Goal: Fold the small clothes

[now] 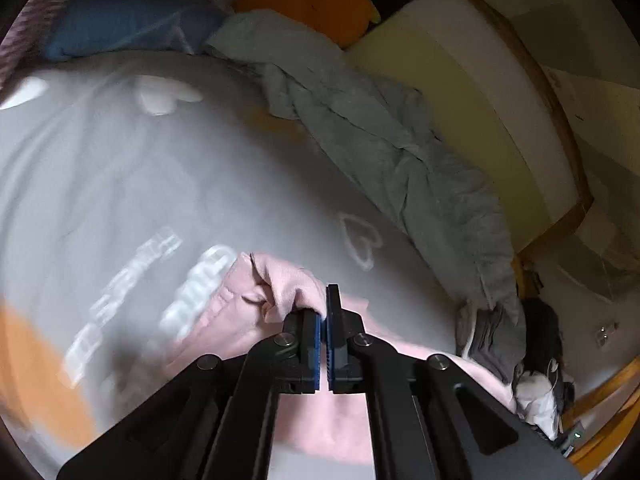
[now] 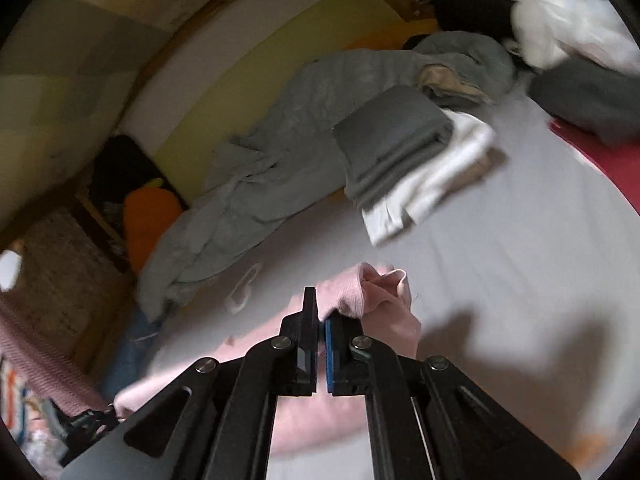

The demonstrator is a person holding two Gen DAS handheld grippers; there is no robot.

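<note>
A small pink garment (image 1: 256, 304) lies on the grey bed sheet (image 1: 160, 168). My left gripper (image 1: 323, 312) is shut on a bunched edge of it, and the cloth hangs down beneath the black arms. In the right wrist view the same pink garment (image 2: 380, 296) shows with a ribbed hem. My right gripper (image 2: 321, 318) is shut on that hem, with pink cloth trailing below and to the left. Both pinched corners are lifted off the sheet.
A crumpled grey blanket (image 1: 400, 152) runs along the bed's far side by the yellow-and-white wall padding (image 1: 480, 92). A folded stack of grey and white clothes (image 2: 404, 152) sits on the sheet. An orange cushion (image 1: 316, 0), a blue pillow (image 1: 128, 20) and dark clothes (image 2: 472, 4) lie around.
</note>
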